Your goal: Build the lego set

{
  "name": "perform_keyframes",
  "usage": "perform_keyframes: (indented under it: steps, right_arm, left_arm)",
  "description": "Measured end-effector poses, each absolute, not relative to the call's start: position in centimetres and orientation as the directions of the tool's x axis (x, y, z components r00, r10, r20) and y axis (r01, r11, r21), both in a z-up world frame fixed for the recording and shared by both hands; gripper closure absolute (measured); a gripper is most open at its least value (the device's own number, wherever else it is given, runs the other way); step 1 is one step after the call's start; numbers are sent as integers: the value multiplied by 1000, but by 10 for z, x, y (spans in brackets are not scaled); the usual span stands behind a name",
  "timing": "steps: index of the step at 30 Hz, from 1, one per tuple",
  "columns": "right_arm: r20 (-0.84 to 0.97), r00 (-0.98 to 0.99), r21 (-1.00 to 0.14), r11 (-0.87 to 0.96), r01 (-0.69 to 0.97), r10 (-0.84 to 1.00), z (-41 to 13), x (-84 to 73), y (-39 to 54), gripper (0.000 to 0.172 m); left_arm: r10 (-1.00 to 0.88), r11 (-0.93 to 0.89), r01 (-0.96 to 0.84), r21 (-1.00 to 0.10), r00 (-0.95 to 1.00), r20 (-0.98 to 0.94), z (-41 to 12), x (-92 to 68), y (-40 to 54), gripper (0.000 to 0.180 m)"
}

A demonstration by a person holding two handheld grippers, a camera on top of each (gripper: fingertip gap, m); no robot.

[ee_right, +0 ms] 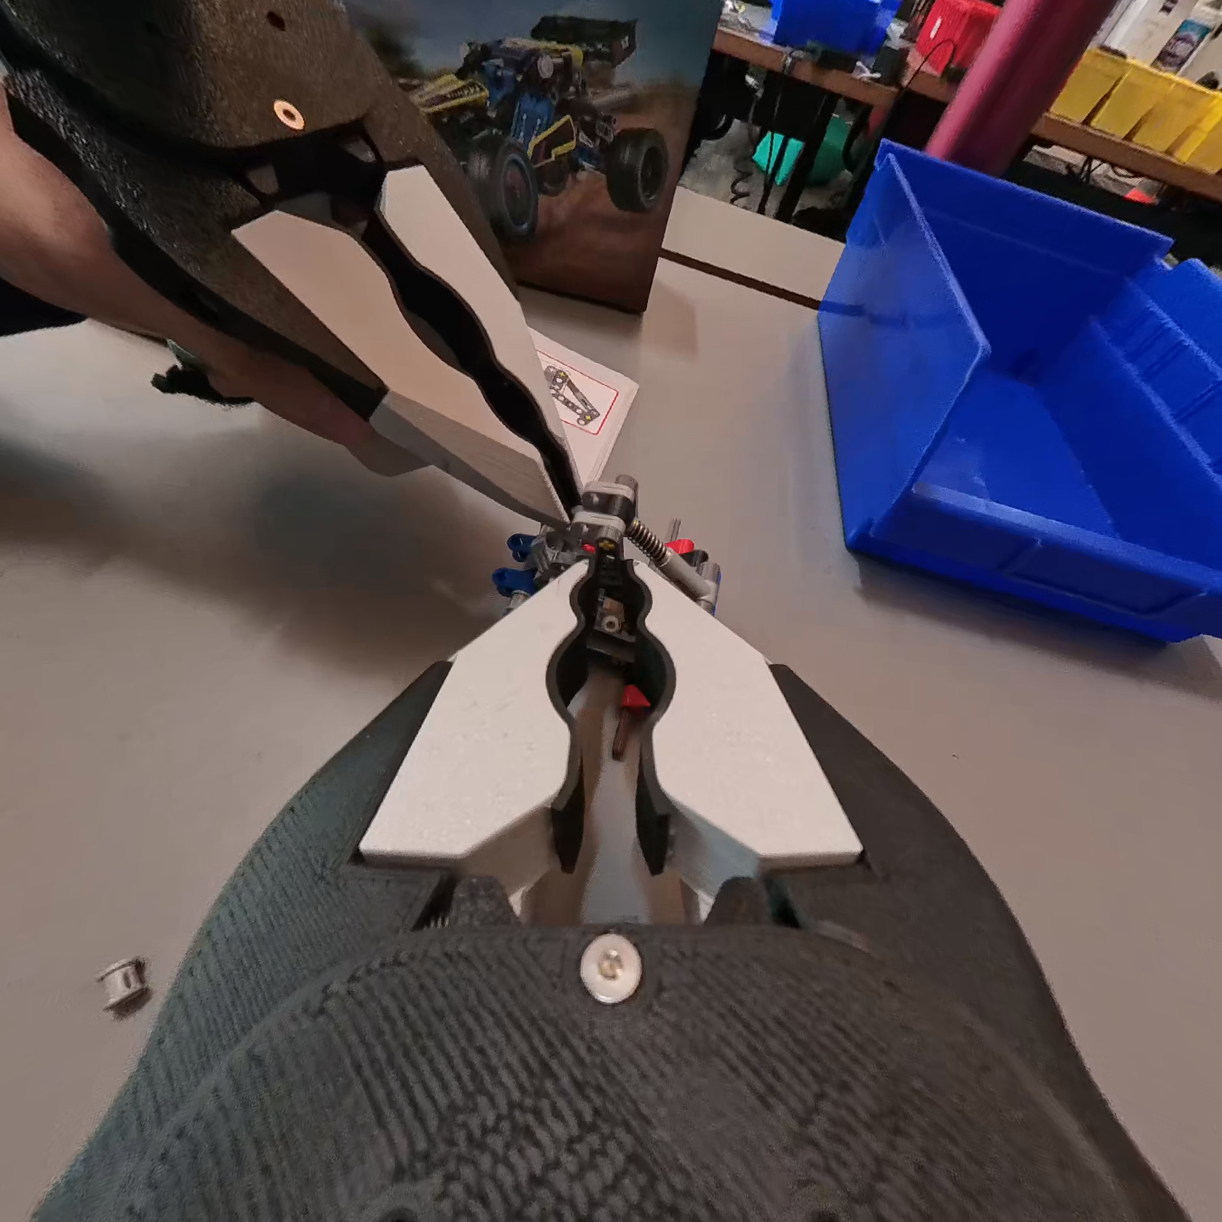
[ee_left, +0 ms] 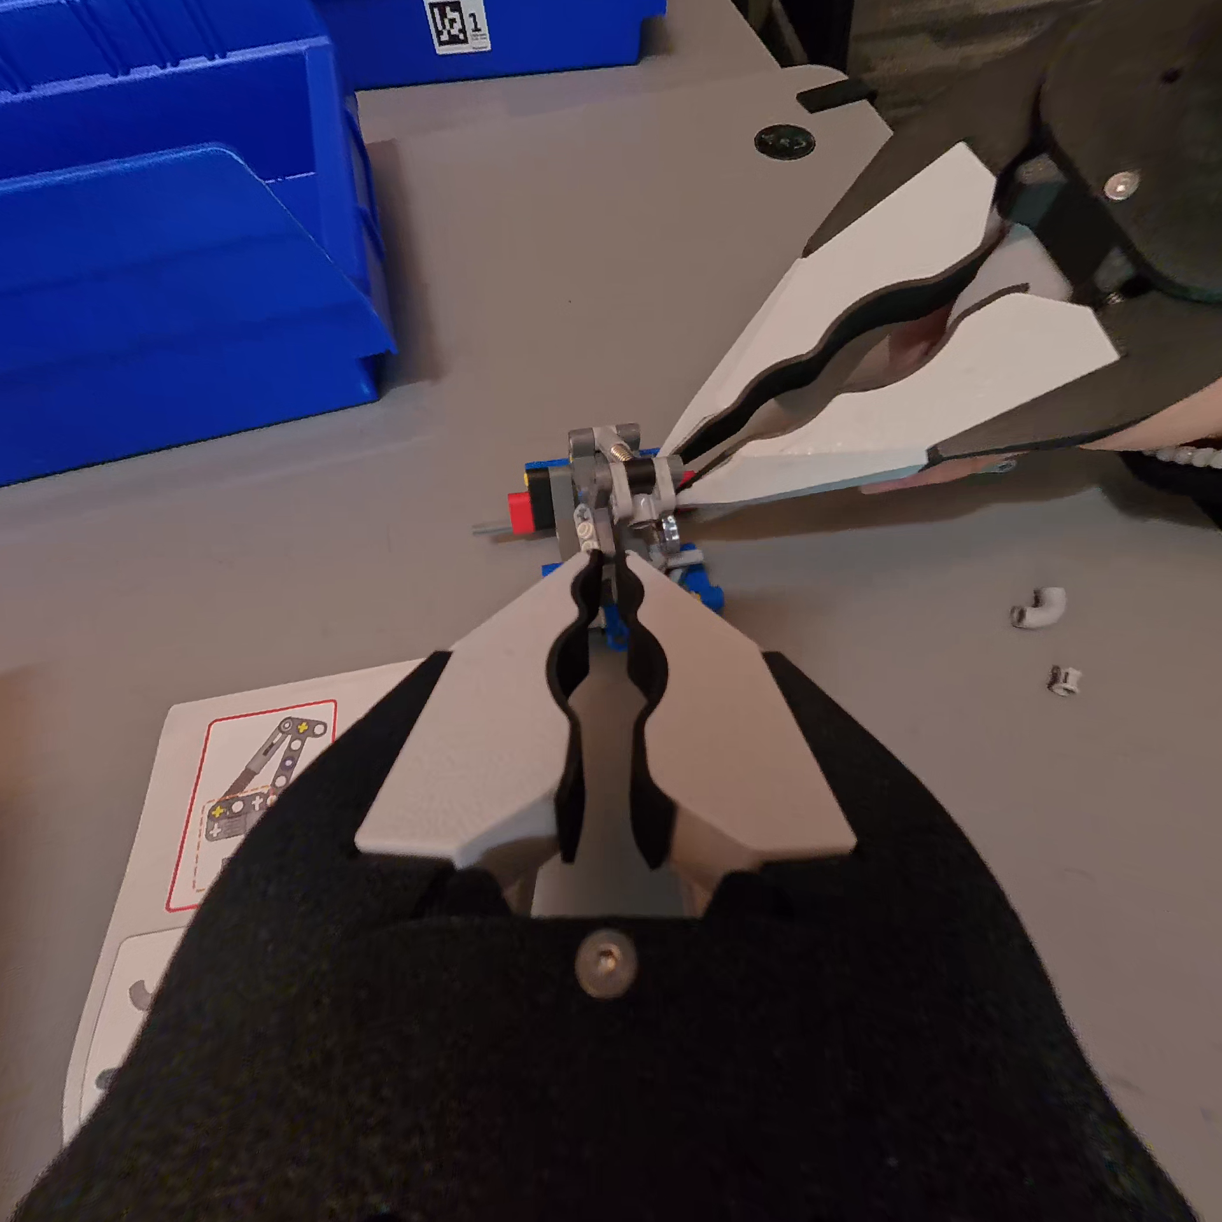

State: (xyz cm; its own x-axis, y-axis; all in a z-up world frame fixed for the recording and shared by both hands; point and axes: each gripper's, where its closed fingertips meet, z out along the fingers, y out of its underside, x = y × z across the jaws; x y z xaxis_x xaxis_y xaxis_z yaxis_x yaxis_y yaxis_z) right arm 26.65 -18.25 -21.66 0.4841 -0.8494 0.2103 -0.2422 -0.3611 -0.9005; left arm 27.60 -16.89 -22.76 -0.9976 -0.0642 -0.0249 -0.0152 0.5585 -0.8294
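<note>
I am working at a grey table (ee_right: pixel 760 463); blue bins (ee_right: pixel 1031 397) are sitting along it. Behind, a wooden bench (ee_right: pixel 1091 142) is carrying yellow bins (ee_right: pixel 1144 99), beside a magenta post (ee_right: pixel 1018 73).

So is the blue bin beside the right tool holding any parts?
No, the blue bin shows only its bare blue floor and walls in the right wrist view.

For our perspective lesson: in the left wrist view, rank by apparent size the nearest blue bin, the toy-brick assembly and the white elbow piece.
1. Nearest blue bin
2. Toy-brick assembly
3. White elbow piece
</note>
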Motion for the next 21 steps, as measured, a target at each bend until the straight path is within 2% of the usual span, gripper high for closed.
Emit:
perform_keyframes:
  steps: [3,8,15,17,19,21]
  right_arm:
    - [245,495,-887,-399,-232,-834,-219,265,-181,168]
    - [210,515,-892,-378,-246,-831,-220,265,-185,168]
    - [214,484,-892,-371,-257,-849,-219,269,-189,168]
    - [211,474,-892,-366,-264,-855,-220,270,-190,168]
    - [203,477,-892,-362,-270,-855,-220,271,-190,169]
    - [190,483,-893,-355,-276,-855,-221,271,-190,169]
  left_arm:
    - [-64,565,0,-825,-997,-43,-229,277,-169,176]
    - [-5,575,7,-818,-1000,-12,-226,267,-164,142]
    - [-69,591,39,-805,-993,-99,-234,273,-168,153]
    - [-72,553,62,-831,-990,-122,-226,269,-169,167]
    - [-22,539,172,-825,-976,-218,-222,263,-168,177]
    - [10,534,333,-777,-922,-388,-219,263,-169,176]
